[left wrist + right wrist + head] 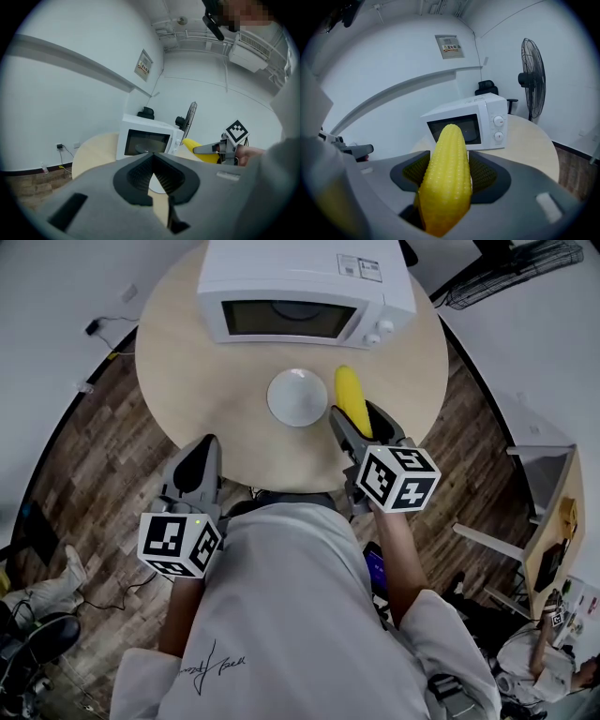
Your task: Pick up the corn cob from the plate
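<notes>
The yellow corn cob (pixel 352 399) is lifted just right of the empty white plate (pixel 297 397), pointing toward the microwave. My right gripper (pixel 354 414) is shut on its near half; in the right gripper view the corn cob (pixel 447 178) stands between the ribbed pads of the right gripper (pixel 449 164), tip up. My left gripper (pixel 202 451) hovers at the table's near-left edge, shut on nothing. In the left gripper view, its closed jaws (pixel 152 157) partly hide the plate (pixel 157 185), and the corn cob (pixel 199 149) shows at right.
A white microwave (pixel 305 287) with its door closed stands at the back of the round wooden table (pixel 206 399). A standing fan (pixel 533 79) is behind the table. Wood floor surrounds it, with a small desk (pixel 548 493) to the right.
</notes>
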`<state>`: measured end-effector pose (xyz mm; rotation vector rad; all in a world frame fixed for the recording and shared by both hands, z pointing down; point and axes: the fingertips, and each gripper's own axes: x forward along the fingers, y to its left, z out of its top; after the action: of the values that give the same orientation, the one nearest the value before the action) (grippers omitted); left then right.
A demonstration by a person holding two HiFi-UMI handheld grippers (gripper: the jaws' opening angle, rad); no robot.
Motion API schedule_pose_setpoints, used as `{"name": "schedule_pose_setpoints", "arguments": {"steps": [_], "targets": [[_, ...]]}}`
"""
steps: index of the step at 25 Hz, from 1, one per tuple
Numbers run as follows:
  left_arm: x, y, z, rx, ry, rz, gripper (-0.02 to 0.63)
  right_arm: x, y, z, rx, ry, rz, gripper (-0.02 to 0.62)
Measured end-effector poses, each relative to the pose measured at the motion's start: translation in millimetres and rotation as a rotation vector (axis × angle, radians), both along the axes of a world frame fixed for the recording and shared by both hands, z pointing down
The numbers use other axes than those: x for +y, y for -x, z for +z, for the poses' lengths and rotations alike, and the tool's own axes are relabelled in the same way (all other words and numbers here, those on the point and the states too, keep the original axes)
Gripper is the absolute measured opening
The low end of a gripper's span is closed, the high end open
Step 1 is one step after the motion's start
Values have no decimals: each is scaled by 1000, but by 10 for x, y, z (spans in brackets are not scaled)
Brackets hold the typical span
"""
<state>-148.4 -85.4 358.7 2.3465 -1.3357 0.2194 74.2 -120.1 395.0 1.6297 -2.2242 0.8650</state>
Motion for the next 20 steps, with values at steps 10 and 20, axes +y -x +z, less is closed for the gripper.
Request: {"name": "schedule_pose_setpoints", "arguments": {"steps": [10, 20], "targets": [[-31, 48, -30, -3, 4, -11, -9, 181, -26, -146, -2, -52, 36, 273], [-25, 133, -78, -10, 5, -55, -11, 358, -91, -282, 25, -107, 59, 273]]}}
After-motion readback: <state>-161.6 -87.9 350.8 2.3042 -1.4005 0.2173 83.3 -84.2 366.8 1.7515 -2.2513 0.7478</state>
